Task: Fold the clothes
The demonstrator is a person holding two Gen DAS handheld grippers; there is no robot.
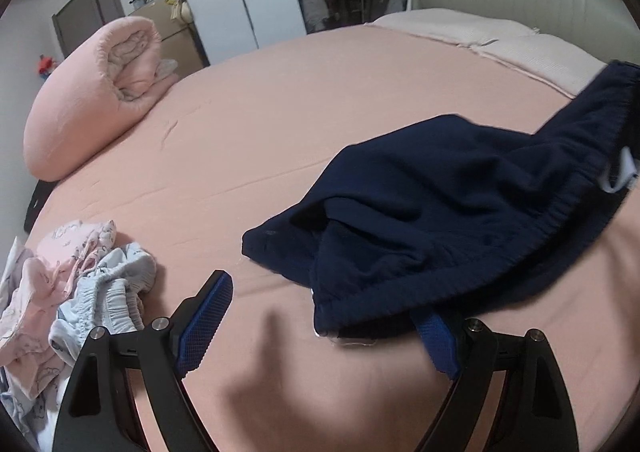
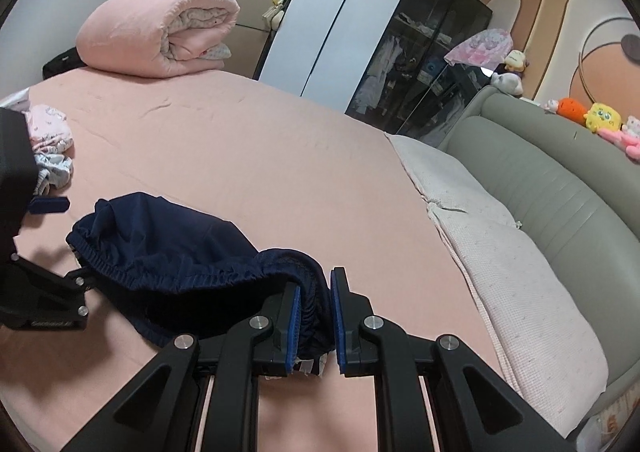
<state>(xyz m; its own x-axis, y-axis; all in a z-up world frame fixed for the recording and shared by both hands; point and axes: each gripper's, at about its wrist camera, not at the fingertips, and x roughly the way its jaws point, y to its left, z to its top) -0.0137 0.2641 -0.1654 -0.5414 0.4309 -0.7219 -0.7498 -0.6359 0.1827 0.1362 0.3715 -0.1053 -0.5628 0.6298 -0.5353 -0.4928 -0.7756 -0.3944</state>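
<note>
Right wrist view: the right gripper (image 2: pixel 314 316) pinches the shorts' (image 2: pixel 168 252) waistband; the left gripper (image 1: pixel 320 328) gapes wide, shorts draped over one finger — still rumpled, unfolded; a heap (image 1: pixel 72 284) waits to its left.

- Our left gripper (image 1: pixel 320 316), a black two-finger tool with blue ribbed pads, stands wide open, its two fingers far apart.
- Its left finger's pad (image 1: pixel 204 322) is bare and points forward and up.
- Its right finger's pad (image 1: pixel 436 344) is partly covered at the tip by the hem of the dark navy fabric shorts (image 1: pixel 460 212); the pad shows below the cloth.
- Our right gripper (image 2: pixel 314 322), of the same black and blue build, is nearly closed, its pads pinching the bunched elastic waistband of the shorts between them.
- From the right wrist view, our left gripper sits low at the left edge, one blue pad (image 2: pixel 48 206) jutting out.
</note>
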